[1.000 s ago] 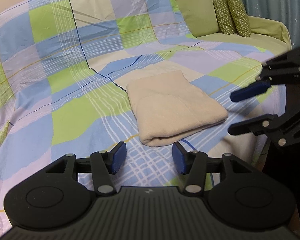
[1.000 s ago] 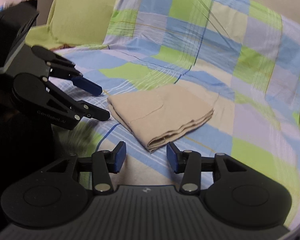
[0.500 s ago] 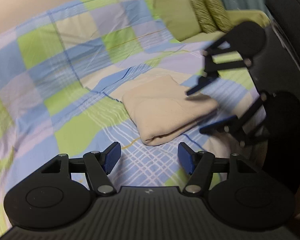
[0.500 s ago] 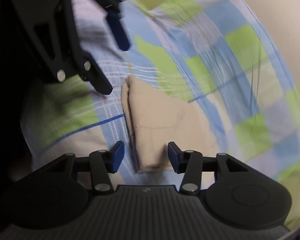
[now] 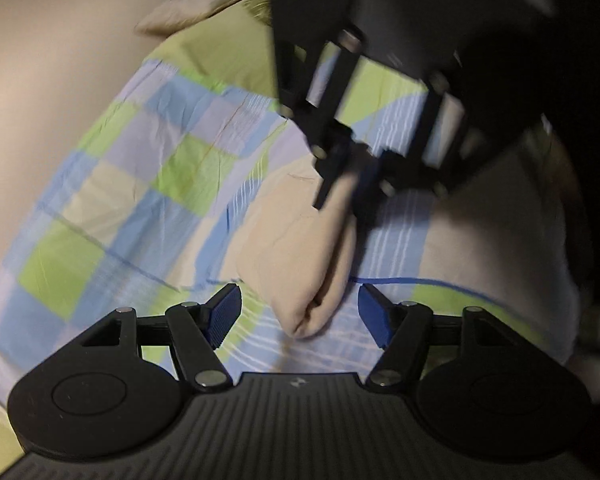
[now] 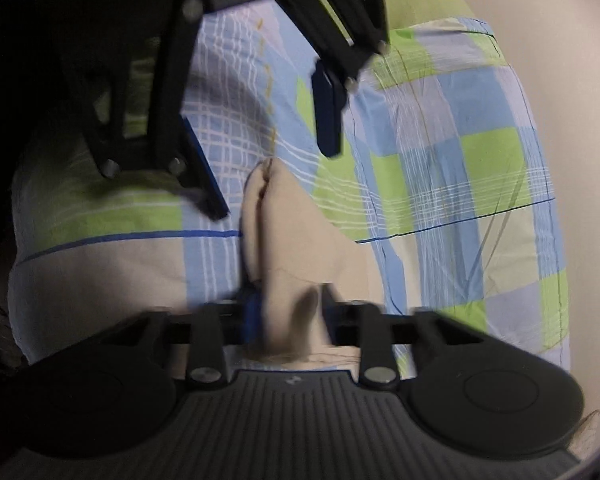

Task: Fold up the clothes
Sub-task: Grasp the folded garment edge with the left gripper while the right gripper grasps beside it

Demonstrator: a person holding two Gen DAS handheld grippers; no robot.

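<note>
A folded beige cloth (image 5: 296, 240) lies on a checked blue, green and lilac sheet (image 5: 140, 200). My left gripper (image 5: 300, 312) is open, and the cloth's near corner sits between its blue pads without touching them. In the right wrist view my right gripper (image 6: 290, 314) has its jaws closing, and both pads press on the near end of the cloth (image 6: 296, 240). The left gripper (image 6: 276, 180) hangs open astride the far end there. From the left wrist, the right gripper (image 5: 352, 184) shows pinched on the cloth's far end.
The sheet (image 6: 460, 160) drapes over a soft seat whose front edge (image 5: 500, 248) falls away at the right. A green cover (image 5: 220, 52) and a beige pillow (image 5: 188, 12) lie at the back. A plain beige wall (image 5: 32, 80) fills the left.
Both grippers have rolled and dropped toward the cloth from opposite ends. The right gripper has closed on its end. The left jaws have spread a little wider around the other corner.
</note>
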